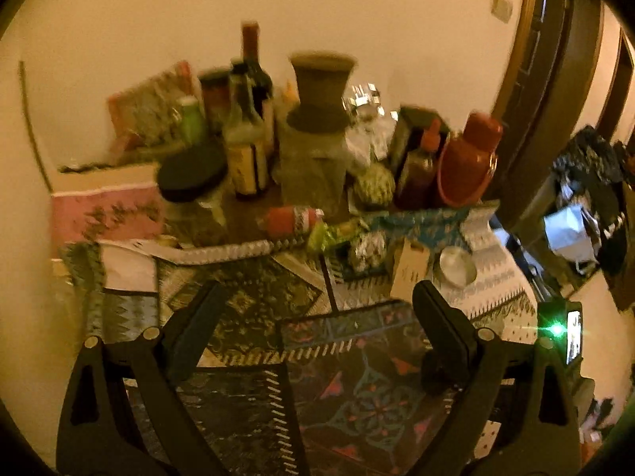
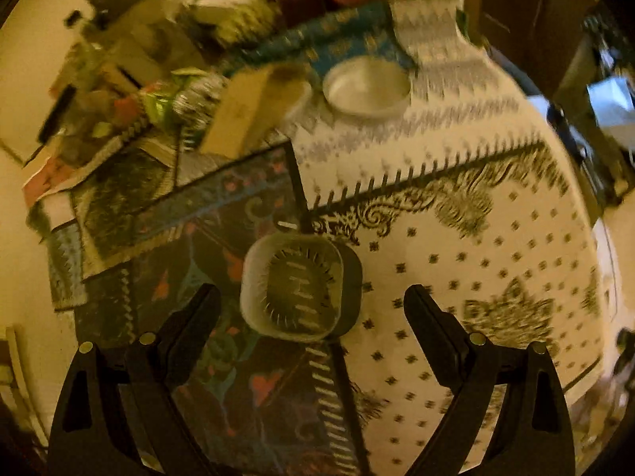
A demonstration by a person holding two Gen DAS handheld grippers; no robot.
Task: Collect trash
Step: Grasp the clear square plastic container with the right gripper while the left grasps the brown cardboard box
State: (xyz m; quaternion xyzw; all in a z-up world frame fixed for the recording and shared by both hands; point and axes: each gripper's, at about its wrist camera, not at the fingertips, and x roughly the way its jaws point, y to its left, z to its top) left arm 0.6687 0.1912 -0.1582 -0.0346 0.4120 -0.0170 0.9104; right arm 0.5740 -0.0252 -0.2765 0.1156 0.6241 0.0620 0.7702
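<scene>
Left tongs [image 1: 317, 297]: spread wide, pinching nothing, held above the patterned cloth [image 1: 246, 305] on the bench.
Right tongs [image 2: 313, 297]: spread wide, pinching nothing; a clear tub [image 2: 291, 283] sits on the cloth between the fingers, just ahead of them, touching neither.
Tub: upright, open side up, straddling the seam where the dark cloth patch meets the white dotted one.
Trash, left view: a green wrapper [image 1: 337, 234] at 12 o'clock beyond the tongs, a foil ball [image 1: 367, 252] just beside it at 1 o'clock, then a tan card [image 1: 412, 269] and a white dish [image 1: 456, 263] further toward 2 o'clock.
Trash, right view: the card [image 2: 254, 113] at 11 o'clock, the dish [image 2: 367, 87] at 12 o'clock, the foil ball [image 2: 198, 97] and wrapper [image 2: 162, 103] further left; all well apart from the tub.
Back of bench: bottles [image 1: 250, 150], jars [image 1: 313, 158] and a red jug [image 1: 468, 158] crowd along the wall, blurred.
</scene>
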